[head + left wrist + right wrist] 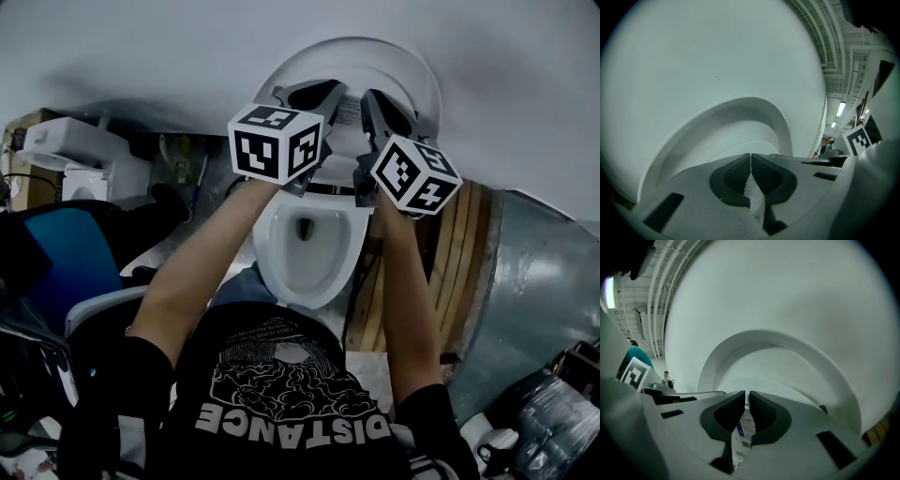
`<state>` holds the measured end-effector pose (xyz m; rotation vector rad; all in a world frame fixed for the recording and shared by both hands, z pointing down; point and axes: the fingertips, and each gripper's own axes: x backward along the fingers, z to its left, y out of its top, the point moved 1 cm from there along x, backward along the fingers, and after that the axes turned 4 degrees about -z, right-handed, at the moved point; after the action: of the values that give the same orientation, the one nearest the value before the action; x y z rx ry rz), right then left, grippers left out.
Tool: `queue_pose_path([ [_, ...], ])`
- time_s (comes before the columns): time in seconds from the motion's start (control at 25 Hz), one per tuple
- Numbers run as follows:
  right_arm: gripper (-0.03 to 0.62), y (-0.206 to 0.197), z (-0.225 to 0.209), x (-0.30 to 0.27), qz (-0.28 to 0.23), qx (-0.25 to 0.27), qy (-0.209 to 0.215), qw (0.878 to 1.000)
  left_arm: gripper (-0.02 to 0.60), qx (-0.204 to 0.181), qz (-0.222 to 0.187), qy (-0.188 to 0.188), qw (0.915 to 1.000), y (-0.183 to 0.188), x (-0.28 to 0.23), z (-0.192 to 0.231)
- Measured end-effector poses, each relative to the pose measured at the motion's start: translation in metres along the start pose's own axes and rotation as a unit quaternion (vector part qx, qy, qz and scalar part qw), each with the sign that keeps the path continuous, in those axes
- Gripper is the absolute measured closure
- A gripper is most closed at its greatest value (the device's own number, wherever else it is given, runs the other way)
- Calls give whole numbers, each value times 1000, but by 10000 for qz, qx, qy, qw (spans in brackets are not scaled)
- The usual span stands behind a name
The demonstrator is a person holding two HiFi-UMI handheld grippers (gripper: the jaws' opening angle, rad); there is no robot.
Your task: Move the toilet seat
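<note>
A white toilet stands below me, its open bowl (274, 274) at the middle of the head view. Its white seat and lid (412, 70) stand raised against the pale wall. My left gripper (330, 94) and right gripper (373, 101) reach side by side into the middle of that raised part, either side of a printed label (349, 111). In the left gripper view the jaws (750, 157) meet at the tips under the seat's curved rim (754, 104). The right gripper's jaws (747, 394) leave only a slit below the rim (787, 341). Label print shows in each hollow; I cannot tell if it is pinched.
Another white toilet (80, 155) stands at the left by a blue object (70, 253). Close to the bowl's right are a round wooden piece (459, 272) and a grey metal drum (539, 281). My black shirt (281, 403) fills the bottom.
</note>
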<state>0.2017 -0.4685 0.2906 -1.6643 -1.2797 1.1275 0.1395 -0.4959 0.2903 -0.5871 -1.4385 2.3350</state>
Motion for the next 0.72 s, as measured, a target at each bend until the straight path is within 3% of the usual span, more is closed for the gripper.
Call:
queue_pose_path([
  [0.4,553,-1,-1,10,68,289,-110,9995,560,-204,93,93,9997,-6,3,-8],
  [0.72,554,-2,20,35,13,630,99,9980,560,-556,171,-13,9983,-16,19,-36],
])
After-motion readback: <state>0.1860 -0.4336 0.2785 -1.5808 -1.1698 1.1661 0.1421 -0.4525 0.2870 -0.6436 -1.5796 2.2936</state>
